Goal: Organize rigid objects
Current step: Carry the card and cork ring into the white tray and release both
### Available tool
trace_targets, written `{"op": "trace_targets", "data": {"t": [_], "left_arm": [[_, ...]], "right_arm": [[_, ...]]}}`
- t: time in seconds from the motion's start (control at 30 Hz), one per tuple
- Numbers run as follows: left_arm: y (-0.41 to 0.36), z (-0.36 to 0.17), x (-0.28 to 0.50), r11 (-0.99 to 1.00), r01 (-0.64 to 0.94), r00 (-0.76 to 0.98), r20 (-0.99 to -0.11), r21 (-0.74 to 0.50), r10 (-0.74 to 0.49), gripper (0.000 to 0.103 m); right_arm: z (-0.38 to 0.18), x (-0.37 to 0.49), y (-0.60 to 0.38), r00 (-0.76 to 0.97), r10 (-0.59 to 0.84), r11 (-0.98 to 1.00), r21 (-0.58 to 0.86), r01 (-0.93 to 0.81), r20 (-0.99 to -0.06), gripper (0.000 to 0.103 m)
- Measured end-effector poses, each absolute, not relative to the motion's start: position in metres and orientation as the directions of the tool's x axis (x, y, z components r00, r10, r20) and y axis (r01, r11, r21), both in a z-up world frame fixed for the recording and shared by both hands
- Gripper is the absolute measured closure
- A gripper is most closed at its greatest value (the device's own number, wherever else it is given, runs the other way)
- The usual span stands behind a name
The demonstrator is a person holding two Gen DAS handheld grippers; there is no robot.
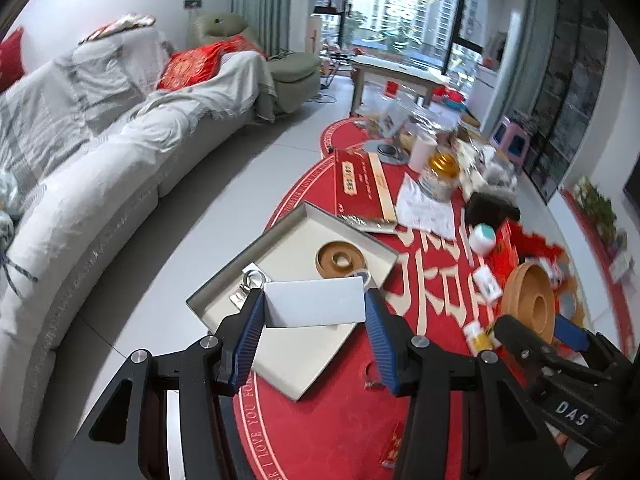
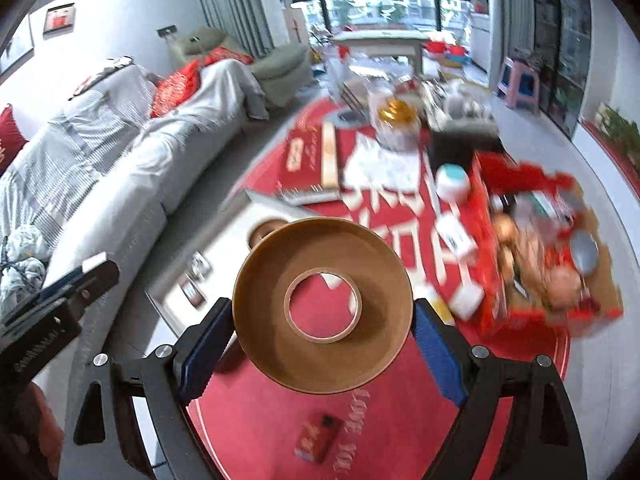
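Lit brightly by daylight from the overexposed windows (image 1: 400,8) at the far end. Bent by fisheye distortion, with black vignetting at the corners. Smeared by motion blur in the right wrist view, worst over the cluttered red box (image 2: 548,248).

From my right wrist camera I see the right gripper (image 2: 322,336) clamped on a big brown tape roll (image 2: 322,306), one blue pad (image 2: 202,354) on each side of its rim, the roll's open core facing me. Through the core I see the red rug (image 2: 280,412) below. A small red packet (image 2: 318,438) lies on the rug under the roll. Behind the roll sits a white tray (image 2: 224,240) holding a smaller brown roll (image 2: 266,230) and some metal bits I cannot make out. The left gripper (image 2: 60,292) shows at the left edge. To the right, a red box (image 2: 552,240) is full of blurred clutter; a white jar (image 2: 452,182) stands beside it.
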State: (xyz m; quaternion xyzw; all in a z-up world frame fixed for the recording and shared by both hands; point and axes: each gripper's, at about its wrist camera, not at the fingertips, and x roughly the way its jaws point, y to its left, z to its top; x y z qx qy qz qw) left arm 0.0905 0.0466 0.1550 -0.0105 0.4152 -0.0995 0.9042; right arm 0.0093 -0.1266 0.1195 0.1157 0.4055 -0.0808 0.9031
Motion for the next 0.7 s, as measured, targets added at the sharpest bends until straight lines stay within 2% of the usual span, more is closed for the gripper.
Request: {"op": "trace_targets", "data": {"t": [0.43, 0.7], "left_arm": [[0.07, 0.172, 0.156, 0.989, 0.055, 0.674, -0.726, -0.138, -0.139, 0.049], [0.082, 0.135, 0.179, 0.991, -0.005, 0.617, -0.781, -0.131, -0.1, 0.049]], "right_arm": [[0.18, 0.098, -0.112, 0.733, -0.024, 0.982, 0.123, 0.147, -0.68, 0.014], [0.143, 0.136, -0.095, 0.668, 0.009, 0.988, 0.111, 0.111, -0.744, 0.014]]}}
